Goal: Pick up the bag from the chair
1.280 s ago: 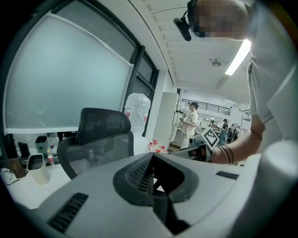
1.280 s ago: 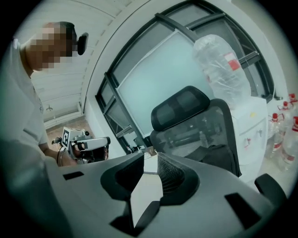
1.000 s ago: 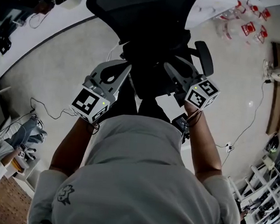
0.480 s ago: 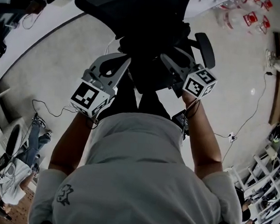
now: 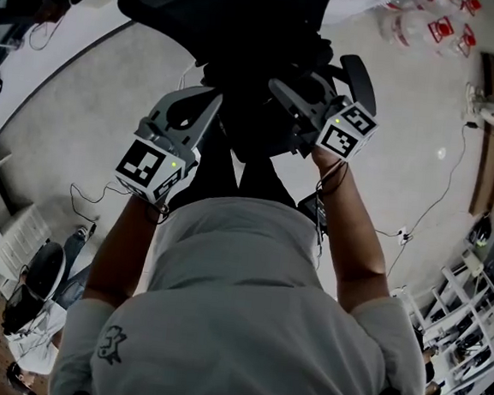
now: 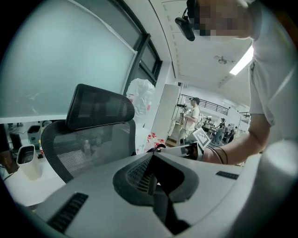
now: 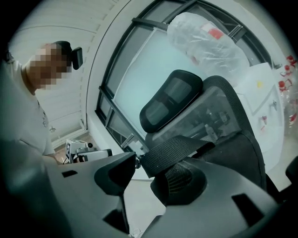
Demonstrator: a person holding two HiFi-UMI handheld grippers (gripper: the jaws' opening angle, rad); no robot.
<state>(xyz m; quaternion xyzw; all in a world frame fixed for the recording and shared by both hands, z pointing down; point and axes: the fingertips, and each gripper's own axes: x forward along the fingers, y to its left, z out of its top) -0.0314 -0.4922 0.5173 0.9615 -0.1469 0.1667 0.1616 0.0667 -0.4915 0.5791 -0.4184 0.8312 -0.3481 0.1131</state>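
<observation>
Found a black office chair (image 5: 203,8) at twelve o'clock of the head view, its curved back a see-through mesh, its headrest (image 7: 170,104) a rounded padded oblong. Made out the bag (image 5: 253,128) only as a black mass on that chair, just below the mesh back, hard to separate from the chair's own black. Saw the right hand-held gripper (image 7: 148,176) spread wide, smooth grey jaws having just been opening, a flat coarse-woven webbing strap (image 7: 174,151) lying across the gap from two o'clock, over the ribbed pad (image 7: 179,181), not pinched. Saw the left hand-held gripper (image 6: 153,160) pressed together, jaws meeting in a point, nothing visible between them.
</observation>
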